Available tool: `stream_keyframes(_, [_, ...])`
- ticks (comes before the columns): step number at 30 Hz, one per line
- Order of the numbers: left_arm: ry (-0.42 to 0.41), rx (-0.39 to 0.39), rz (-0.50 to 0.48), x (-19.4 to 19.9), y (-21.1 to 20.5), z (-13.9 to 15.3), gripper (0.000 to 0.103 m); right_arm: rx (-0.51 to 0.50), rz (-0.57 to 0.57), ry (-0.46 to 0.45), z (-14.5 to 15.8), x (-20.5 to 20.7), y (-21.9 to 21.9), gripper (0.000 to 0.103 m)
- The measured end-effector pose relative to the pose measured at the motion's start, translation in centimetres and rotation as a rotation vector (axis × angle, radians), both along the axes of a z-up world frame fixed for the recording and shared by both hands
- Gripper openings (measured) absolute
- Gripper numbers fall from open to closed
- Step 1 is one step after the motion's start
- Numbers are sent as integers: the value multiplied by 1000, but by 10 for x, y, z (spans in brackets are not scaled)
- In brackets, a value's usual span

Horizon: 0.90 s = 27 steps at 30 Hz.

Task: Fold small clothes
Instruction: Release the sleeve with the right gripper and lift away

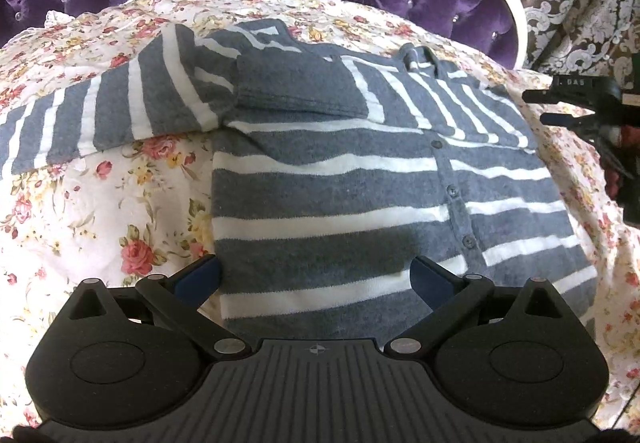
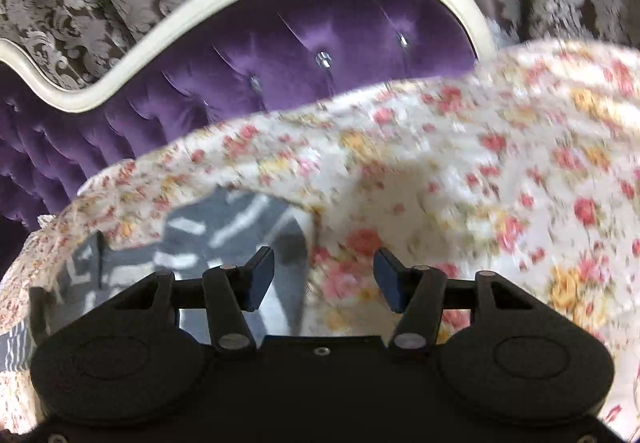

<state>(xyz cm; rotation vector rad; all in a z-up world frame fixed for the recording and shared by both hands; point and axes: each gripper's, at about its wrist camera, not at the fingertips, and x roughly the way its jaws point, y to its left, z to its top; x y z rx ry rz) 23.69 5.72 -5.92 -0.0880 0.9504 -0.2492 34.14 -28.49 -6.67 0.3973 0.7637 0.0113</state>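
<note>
Grey-and-white striped cardigan (image 1: 340, 179) lies buttoned on a floral bedspread (image 1: 80, 203), one sleeve (image 1: 100, 111) stretched out to the side and the other folded across its chest. Over the hem, the left gripper (image 1: 316, 279) is spread wide and holds nothing. Beside the garment, the right gripper (image 2: 324, 279) is likewise open and empty, in a blurred view, before a purple tufted headboard (image 2: 280, 43).

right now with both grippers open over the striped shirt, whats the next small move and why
Probably lower the left gripper onto the striped shirt hem and close. Its jaws stand open right above that near edge, holding nothing. One sleeve is still spread out across the floral sheet, so the fold isn't finished. The right gripper is open, off to the side.
</note>
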Motion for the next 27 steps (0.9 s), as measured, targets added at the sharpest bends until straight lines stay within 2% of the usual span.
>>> stream_keyframes(3, [4,6,2,1,-1,-2,102,46,24,-13,-7,-2,4,58])
stream_keyframes(5, [3,10,2,1,-1,-2,102,56,46,-5,-13,-2,11,49])
stream_keyframes(7, [1,12,2,1,-2,-2,102,20,69,6,-17,-2,19,8])
stream_keyframes(9, [-1,8,4,1,-1,-3,102,-105,70,19,-16,-4,32,8])
stream_keyframes(13, [-6,11,5,2,0,-3,102,-256,29,29,-17,-14,40,4])
stream_keyframes(16, [-15,19,6,1,-1,-3,102,-244,24,0,-17,-19,37,5])
stream_keyframes(17, [-19,21,5,1,-1,-4,102,-217,18,-16,-16,-22,35,7])
stream_keyframes(18, [-23,23,6,1,-1,-4,102,-180,25,-34,-16,-25,33,13])
stream_keyframes(23, [-35,33,9,2,-2,-4,102,-73,28,-99,-13,-19,23,16])
stream_keyframes(24, [-35,32,10,2,-2,-4,102,-39,22,-107,-13,-14,17,21])
stream_keyframes(27, [-35,28,11,2,-2,-4,102,42,27,-99,-18,1,7,44])
